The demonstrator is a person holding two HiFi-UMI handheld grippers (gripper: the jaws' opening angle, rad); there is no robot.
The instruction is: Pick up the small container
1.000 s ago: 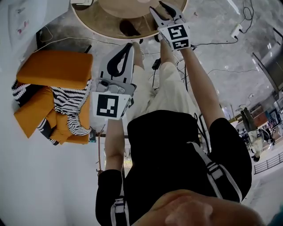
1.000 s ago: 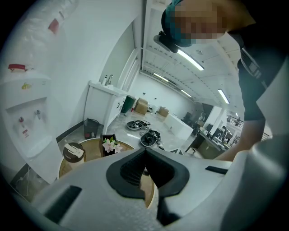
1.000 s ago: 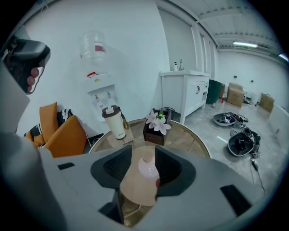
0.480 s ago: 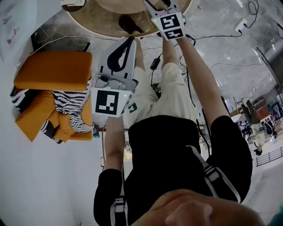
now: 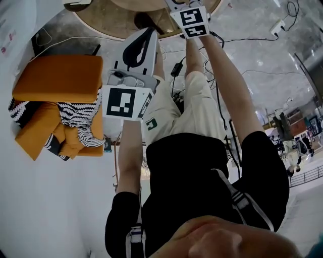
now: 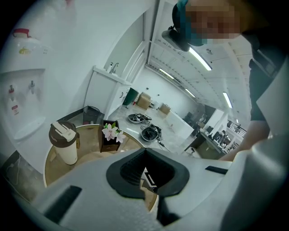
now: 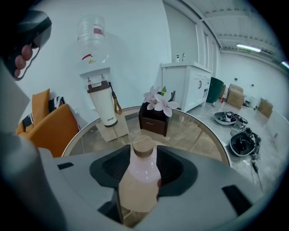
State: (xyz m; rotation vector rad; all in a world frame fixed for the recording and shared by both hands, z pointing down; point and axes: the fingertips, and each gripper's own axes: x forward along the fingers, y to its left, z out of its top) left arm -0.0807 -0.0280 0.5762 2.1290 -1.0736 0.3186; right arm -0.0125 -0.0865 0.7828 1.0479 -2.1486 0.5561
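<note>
Head view. We list two grippers held out ahead of the person.
- Left gripper (image 5: 150,31): the jaws are closed into a loop with the tips together. In the picture the tips reach the near rim of the round surface (image 5: 106,20).
- Right gripper (image 5: 179,5): it is over the surface with its marker cube towards us, and the top edge cuts off its jaw tips.
- An orange chair (image 5: 58,78) lies at the left.

Left gripper view.
- Left gripper (image 6: 144,173): the jaws are pressed together with nothing between them.
- Beyond them on the surface (image 6: 90,158) we note a cream flask (image 6: 64,143) with a brown lid and a dark flower box (image 6: 110,135).

Right gripper view.
- Item: the small container (image 7: 135,189), a pale pink bottle with a round wooden lid.
- Position: it sits directly between the jaws of the right gripper (image 7: 140,162), centred in the gap. It is towards the part of the surface (image 7: 194,135) nearest us.
- Orientation: it is upright, with its long axis vertical and the lid uppermost. The neck narrows above a broader body.
- Gripper: the jaws have just been opening and stand spread wide. One dark pad lies close on each side of the bottle's body. We see no squeeze, and we cannot tell whether the pads touch it.
- Farther back on the surface, well apart from the bottle, the cream flask (image 7: 104,106) stands on a wooden block (image 7: 112,131). The flower box (image 7: 154,118) is just beside it.
</note>
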